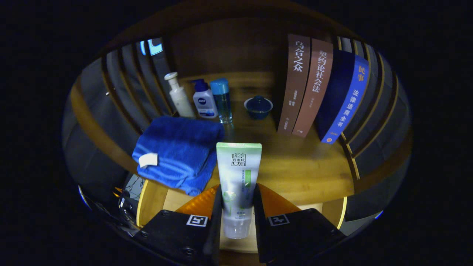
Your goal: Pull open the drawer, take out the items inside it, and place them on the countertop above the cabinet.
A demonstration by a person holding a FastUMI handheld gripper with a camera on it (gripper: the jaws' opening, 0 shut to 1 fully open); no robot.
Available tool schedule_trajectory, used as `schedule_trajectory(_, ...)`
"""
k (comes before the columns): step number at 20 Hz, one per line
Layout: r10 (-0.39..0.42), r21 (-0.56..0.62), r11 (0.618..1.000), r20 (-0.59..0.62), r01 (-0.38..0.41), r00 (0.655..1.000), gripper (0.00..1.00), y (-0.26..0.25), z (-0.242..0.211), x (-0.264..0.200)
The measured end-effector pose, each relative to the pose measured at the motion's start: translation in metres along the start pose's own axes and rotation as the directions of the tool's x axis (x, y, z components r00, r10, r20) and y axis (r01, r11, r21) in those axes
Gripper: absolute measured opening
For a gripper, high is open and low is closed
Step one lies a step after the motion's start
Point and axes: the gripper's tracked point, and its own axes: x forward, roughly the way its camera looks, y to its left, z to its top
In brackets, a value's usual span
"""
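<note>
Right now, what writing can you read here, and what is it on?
"乌合之众": spine of the left brown book.
"民事" and "法律适用全书": spine of the blue book.
Middle brown book: title too blurred to be sure.
Tube clamped in the gripper, and pump bottle: print too small.

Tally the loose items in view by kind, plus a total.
Tubes: 1, the tube pinched between the jaws of the gripper
Towels: 1, the blue towel on the countertop
Bottles: 3, white pump bottle, blue-capped pump bottle, clear bottle
Lidded bowls: 1, lidded bowl
Books: 3, two brown books, blue book
Total: 9
</note>
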Motion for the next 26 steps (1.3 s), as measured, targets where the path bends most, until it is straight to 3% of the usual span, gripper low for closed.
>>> schedule_trajectory(7,-0.083,0.01,0.996,-0.094,0.085,0.992,0.45,-0.013,0.015,0.066)
schedule_trajectory(13,-0.107,0.01,0.994,-0.139,0.109,0.985,0.45,-0.019,0.007,0.079)
schedule_trajectory(26,-0.114,0.034,0.993,-0.039,0.115,0.993,1.0,-0.015,0.019,0.039)
